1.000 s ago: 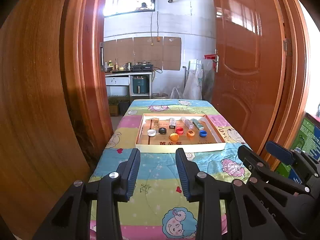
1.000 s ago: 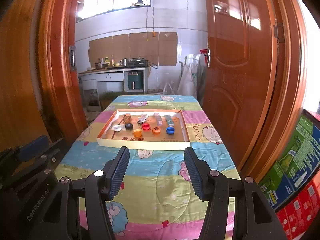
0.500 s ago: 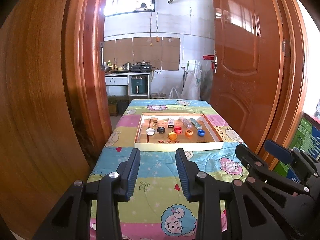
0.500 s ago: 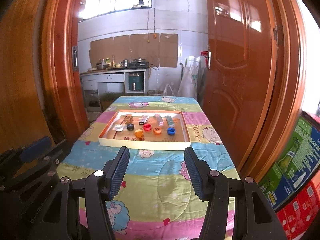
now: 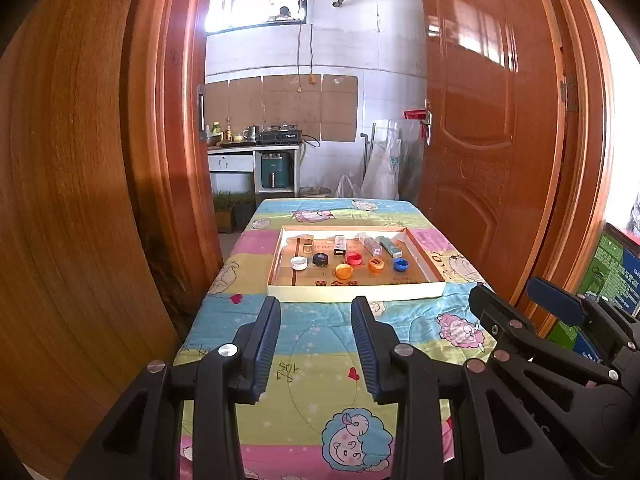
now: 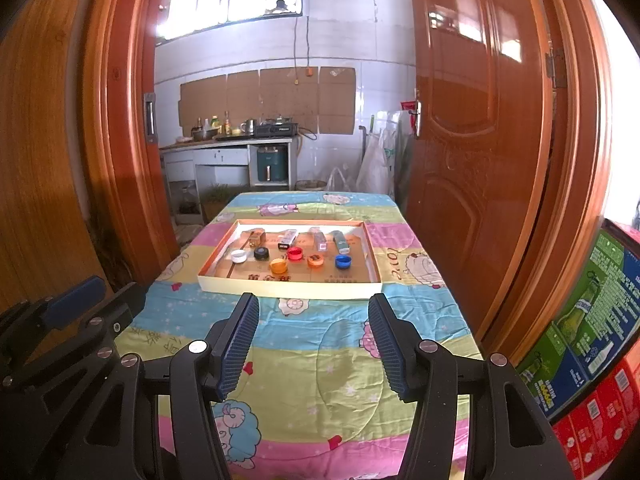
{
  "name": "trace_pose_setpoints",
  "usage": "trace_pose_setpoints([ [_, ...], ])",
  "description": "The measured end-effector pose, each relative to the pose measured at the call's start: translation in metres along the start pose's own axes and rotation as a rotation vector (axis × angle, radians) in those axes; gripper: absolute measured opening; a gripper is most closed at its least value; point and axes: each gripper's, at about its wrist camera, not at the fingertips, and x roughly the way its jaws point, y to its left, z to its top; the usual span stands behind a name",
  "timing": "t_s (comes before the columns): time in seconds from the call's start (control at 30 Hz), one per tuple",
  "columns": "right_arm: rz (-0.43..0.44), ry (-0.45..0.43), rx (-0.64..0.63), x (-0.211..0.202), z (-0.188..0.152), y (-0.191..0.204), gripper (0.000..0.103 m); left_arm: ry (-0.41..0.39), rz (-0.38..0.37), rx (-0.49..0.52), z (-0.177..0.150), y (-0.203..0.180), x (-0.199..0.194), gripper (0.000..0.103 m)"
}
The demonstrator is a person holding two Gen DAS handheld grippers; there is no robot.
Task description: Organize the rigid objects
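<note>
A shallow cardboard tray (image 5: pixel 356 293) (image 6: pixel 288 289) lies on the table ahead of both grippers. In it are several bottle caps: white (image 5: pixel 299 263), black (image 5: pixel 320 259), orange (image 5: pixel 344 271), red (image 5: pixel 354 258), a second orange (image 5: pixel 376 265) and blue (image 5: pixel 401 265). Behind them lie several small boxes and tubes (image 5: pixel 340 243). My left gripper (image 5: pixel 316 312) is open and empty, well short of the tray. My right gripper (image 6: pixel 313 308) is open and empty, also short of the tray, and shows at the right of the left wrist view.
The table has a colourful cartoon cloth (image 6: pixel 320 360). Wooden doors stand close on the left (image 5: pixel 80 200) and right (image 5: pixel 480 160). Stacked cartons (image 6: pixel 592 320) are at the right. A kitchen counter (image 6: pixel 232 140) is behind the table.
Both grippers have drawn back slightly from the table, so the tray looks a little farther away. Both stay open and empty.
</note>
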Motion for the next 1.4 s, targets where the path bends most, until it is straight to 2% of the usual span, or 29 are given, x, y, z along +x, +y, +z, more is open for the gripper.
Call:
trace_pose_setpoints([
  [1.4,0.006,0.004,-0.002,-0.0033,-0.001,0.005,0.059,0.013,-0.006,0.003,0.0003,0.0002,-0.0007,0.037],
])
